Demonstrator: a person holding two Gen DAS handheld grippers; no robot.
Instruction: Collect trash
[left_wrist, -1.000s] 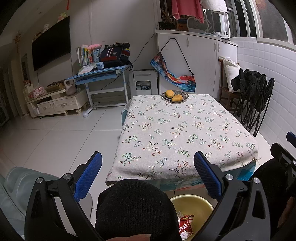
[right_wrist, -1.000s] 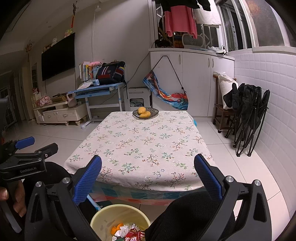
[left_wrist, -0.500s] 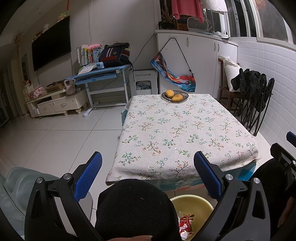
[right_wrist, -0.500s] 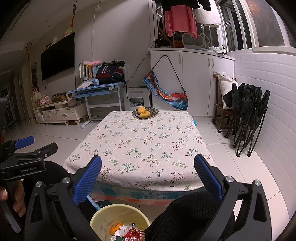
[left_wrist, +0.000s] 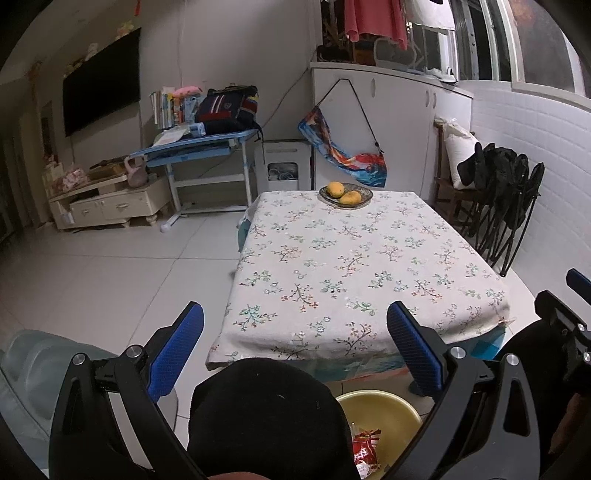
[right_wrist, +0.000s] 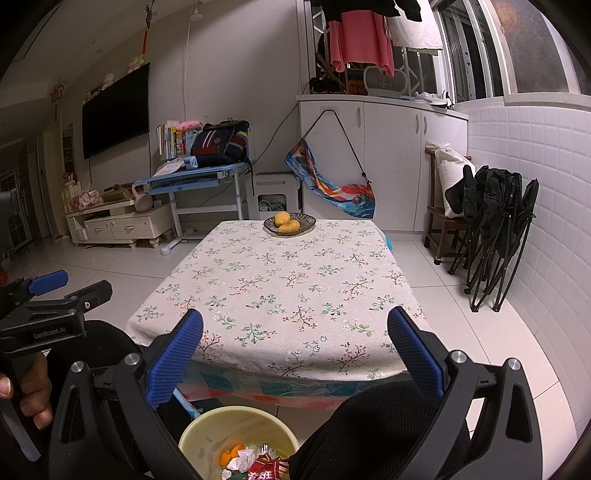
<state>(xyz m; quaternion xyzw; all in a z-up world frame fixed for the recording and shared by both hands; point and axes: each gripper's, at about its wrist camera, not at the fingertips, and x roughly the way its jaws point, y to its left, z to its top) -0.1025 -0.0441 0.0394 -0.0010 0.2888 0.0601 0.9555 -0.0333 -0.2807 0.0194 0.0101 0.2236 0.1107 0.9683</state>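
Right wrist view shows me the trash (right_wrist: 255, 459), crumpled wrappers and peel, lying in the yellow bin (right_wrist: 207, 430) below the table (right_wrist: 284, 288). It looks light, soft and crushable, so I'd pinch a wrapper's bunched edge. Left gripper (left_wrist: 295, 347) and right gripper (right_wrist: 295, 347) both gape, holding nothing.

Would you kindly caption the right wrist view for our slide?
Open right gripper above a yellow bin of wrappers, facing a floral-clothed table bearing a fruit dish.

White tiled floor (right_wrist: 491, 332) around me. Floral-cloth tabletop (right_wrist: 288, 288) at 12, white cabinets (right_wrist: 380, 162) behind it. TV (right_wrist: 116, 109) on wall at 10, blue desk (right_wrist: 192, 177) at 11, folded black chairs (right_wrist: 495, 229) at 2, dark window (right_wrist: 517, 48) above.
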